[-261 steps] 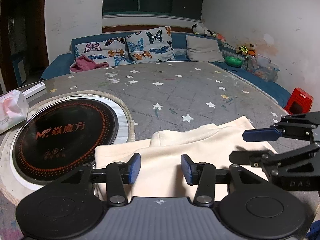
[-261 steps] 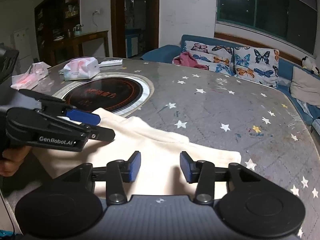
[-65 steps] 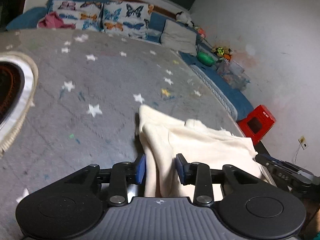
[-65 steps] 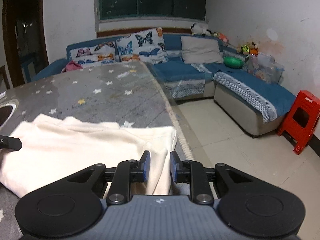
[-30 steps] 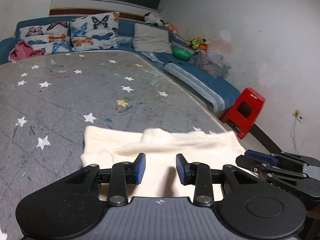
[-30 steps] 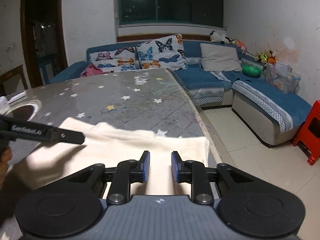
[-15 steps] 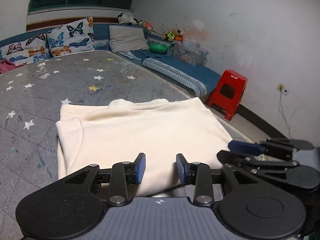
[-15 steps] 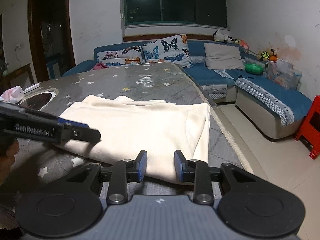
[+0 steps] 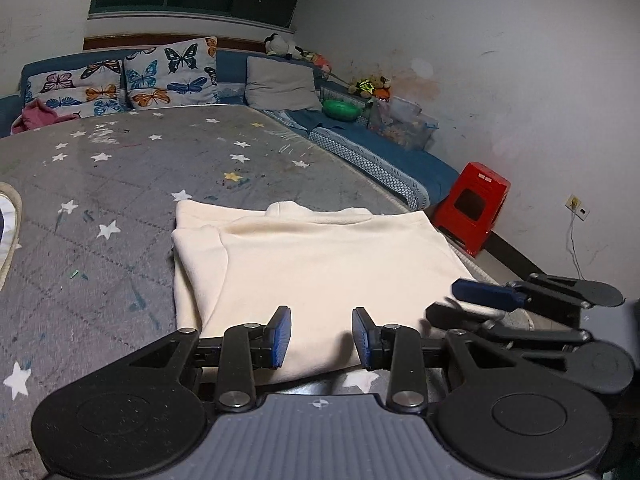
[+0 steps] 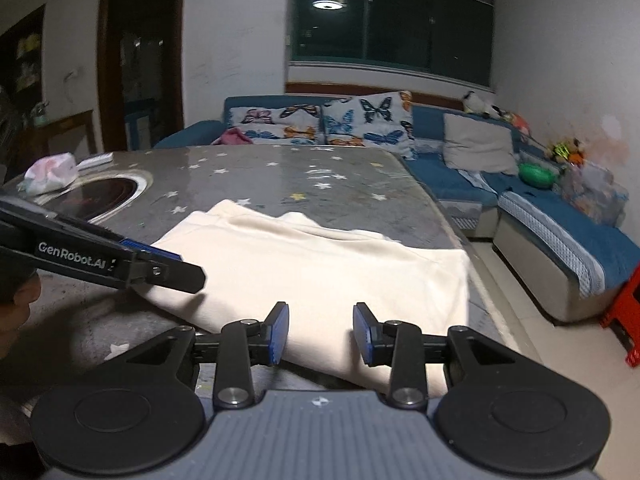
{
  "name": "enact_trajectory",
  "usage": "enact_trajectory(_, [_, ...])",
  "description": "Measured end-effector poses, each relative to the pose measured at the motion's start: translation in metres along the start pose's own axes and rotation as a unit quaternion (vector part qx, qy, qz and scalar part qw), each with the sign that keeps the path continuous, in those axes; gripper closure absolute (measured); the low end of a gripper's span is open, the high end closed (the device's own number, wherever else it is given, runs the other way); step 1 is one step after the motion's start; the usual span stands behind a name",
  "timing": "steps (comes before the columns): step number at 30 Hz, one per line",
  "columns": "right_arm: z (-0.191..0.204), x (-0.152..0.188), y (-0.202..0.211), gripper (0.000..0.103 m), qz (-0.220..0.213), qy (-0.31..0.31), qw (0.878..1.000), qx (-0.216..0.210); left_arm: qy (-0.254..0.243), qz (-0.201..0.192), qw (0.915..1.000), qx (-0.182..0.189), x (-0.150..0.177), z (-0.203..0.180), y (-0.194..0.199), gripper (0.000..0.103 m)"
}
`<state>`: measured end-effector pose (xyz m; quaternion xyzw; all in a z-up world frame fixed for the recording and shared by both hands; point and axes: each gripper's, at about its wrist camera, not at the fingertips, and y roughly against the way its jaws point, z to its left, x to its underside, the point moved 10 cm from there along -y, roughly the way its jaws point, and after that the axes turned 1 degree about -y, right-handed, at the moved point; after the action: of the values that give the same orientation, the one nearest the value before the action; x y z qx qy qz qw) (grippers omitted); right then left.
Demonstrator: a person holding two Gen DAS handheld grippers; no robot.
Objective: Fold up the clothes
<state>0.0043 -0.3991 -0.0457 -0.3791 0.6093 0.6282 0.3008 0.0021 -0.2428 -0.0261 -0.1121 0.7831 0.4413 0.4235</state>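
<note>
Two grippers released, nothing held | right gripper [image 10: 320, 334] jaws just opened off cream garment [image 9: 320, 256], left gripper [image 9: 320, 336] slack too | both have backed off since a second ago | garment folded flat by table [image 9: 120, 184] near right corner | fold likely done; next: smooth or halve.

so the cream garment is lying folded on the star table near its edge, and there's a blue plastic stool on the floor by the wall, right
Not quite: the plastic stool is red, not blue, as the left wrist view shows. The rest holds: the cream garment lies folded on the star table near its edge.
</note>
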Motion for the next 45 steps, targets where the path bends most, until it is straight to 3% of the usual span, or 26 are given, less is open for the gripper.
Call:
enact_trajectory(4, [0.008,0.008,-0.008,0.067,0.016,0.026,0.999,0.01,0.006,0.005,1.0,-0.004,0.001,0.001,0.0,0.065])
enact_trajectory(9, [0.009,0.002,0.0,0.057,0.006,0.019,1.0,0.014,0.001,0.0,1.0,-0.009,-0.001,-0.002,0.006,0.052])
enact_trajectory(11, [0.008,0.0,0.003,0.048,0.004,0.015,1.0,0.019,-0.005,-0.003,0.9998,-0.019,-0.001,-0.002,0.009,0.047])
enact_trajectory(15, [0.006,0.0,0.007,0.042,0.001,0.002,1.0,0.021,-0.008,-0.008,0.9994,-0.033,0.0,-0.001,0.015,0.035])
enact_trajectory(22, [0.008,0.0,0.012,0.035,-0.002,-0.008,1.0,0.03,-0.013,-0.016,0.9986,-0.049,0.002,0.002,0.026,0.024])
enact_trajectory(25, [0.008,-0.001,0.015,0.022,-0.004,-0.015,0.999,0.039,-0.017,-0.022,0.9981,-0.055,0.003,0.003,0.032,0.019])
enact_trajectory(27, [0.009,-0.001,0.016,0.022,-0.006,-0.016,0.999,0.046,-0.018,-0.026,0.9978,-0.059,0.004,0.005,0.036,0.013])
enact_trajectory(31, [0.01,0.0,0.019,0.02,-0.005,-0.023,0.998,0.052,-0.018,-0.03,0.9973,-0.065,0.007,0.007,0.043,0.009])
enact_trajectory(36, [0.011,0.0,0.024,0.012,-0.01,-0.034,0.998,0.061,-0.015,-0.034,0.9966,-0.073,0.011,0.011,0.05,0.0])
enact_trajectory(45, [0.021,0.001,0.029,0.003,-0.01,-0.033,0.997,0.066,-0.005,-0.029,0.9953,-0.093,0.023,0.018,0.058,0.0])
